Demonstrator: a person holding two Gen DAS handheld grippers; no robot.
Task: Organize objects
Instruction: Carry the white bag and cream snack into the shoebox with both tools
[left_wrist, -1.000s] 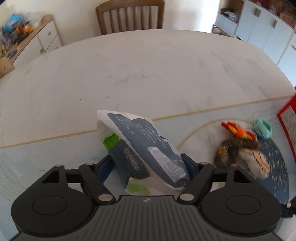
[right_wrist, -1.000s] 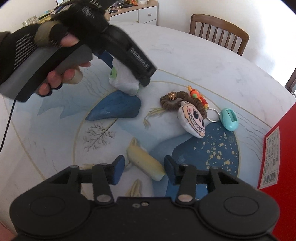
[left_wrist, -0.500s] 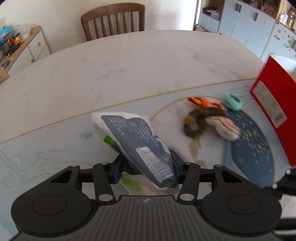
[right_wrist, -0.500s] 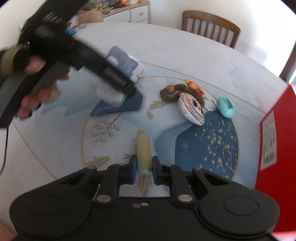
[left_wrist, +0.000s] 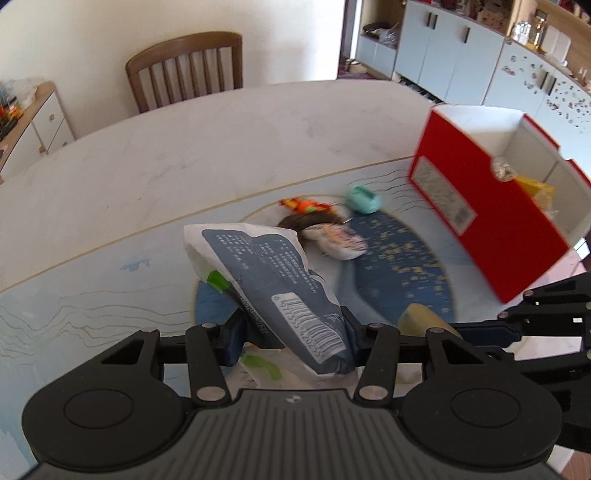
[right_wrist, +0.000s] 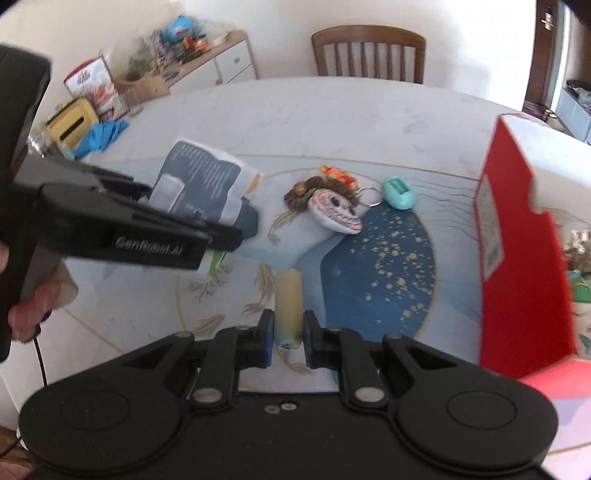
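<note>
Marble table (left_wrist: 258, 140) with a printed mat carried the scene. Left gripper (left_wrist: 291, 332) was clamped on a blue-white packet (left_wrist: 280, 288); right gripper (right_wrist: 288, 332) was closed tight on a pale yellow tube (right_wrist: 289, 299) — both lifted. The step seemed to be carrying. Next move probably needed both brought above the open red box (left_wrist: 491, 221) — plush keychain (right_wrist: 332, 210) and teal clip (right_wrist: 399, 194) lay on the mat.

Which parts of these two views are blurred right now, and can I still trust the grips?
Left wrist view: red box and plush keychain smeared by motion; packet sharp, clamped in the left gripper. Right wrist view: box edge and table print streaked; yellow tube soft but clearly pinched in the right gripper. Both views bow at the edges.
</note>
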